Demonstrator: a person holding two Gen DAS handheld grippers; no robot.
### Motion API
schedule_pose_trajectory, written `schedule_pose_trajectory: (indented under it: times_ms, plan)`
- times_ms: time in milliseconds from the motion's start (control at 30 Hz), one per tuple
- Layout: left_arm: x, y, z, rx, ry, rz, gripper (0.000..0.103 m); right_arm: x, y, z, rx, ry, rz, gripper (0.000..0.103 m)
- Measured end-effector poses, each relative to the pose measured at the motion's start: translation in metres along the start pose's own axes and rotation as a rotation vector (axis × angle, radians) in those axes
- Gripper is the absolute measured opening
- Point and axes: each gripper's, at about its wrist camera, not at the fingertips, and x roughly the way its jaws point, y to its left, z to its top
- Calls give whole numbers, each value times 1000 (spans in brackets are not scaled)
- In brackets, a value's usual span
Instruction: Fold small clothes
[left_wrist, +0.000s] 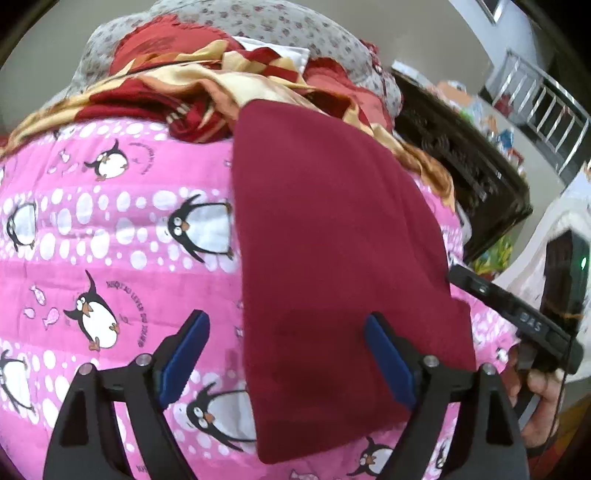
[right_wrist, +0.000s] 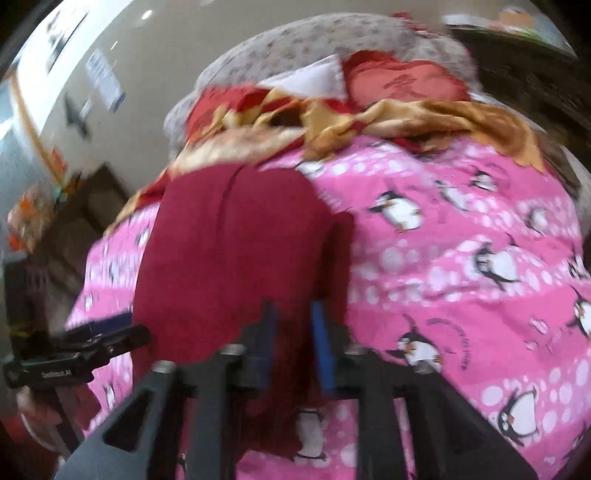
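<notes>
Cloth, dark red, lies folded lengthwise on the pink penguin quilt of the bed. Left tongs released, spread wide over its near end. Right tongs partly parted; cloth edge between the pads, blur hides any contact. Risk: snagged edge drags the fold open. Blanket pile crowds the far end; open quilt on the penguin side.
</notes>
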Motion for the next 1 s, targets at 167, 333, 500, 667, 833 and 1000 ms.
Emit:
schedule_pose_trajectory:
  times_ms: [167, 333, 500, 667, 833, 1000]
  plan:
    - [17, 19, 9, -106, 33, -76, 91, 24, -21, 2, 105, 62, 101, 84]
    - [35, 17, 12, -101, 55, -113, 95, 51, -26, 4, 139, 85, 200, 92]
    - [52, 13, 14, -106, 74, -130, 97, 69, -29, 2, 205, 115, 241, 99]
    - [41, -1, 17, -59, 57, -161, 64, 49, -5, 7, 122, 87, 225, 65]
    - [-1, -4, 10, -21, 42, -163, 52, 23, 14, 8, 108, 90, 263, 60]
    - [-50, -1, -8, -38, 51, -147, 52, -3, 35, -9, 115, 127, 314, 60]
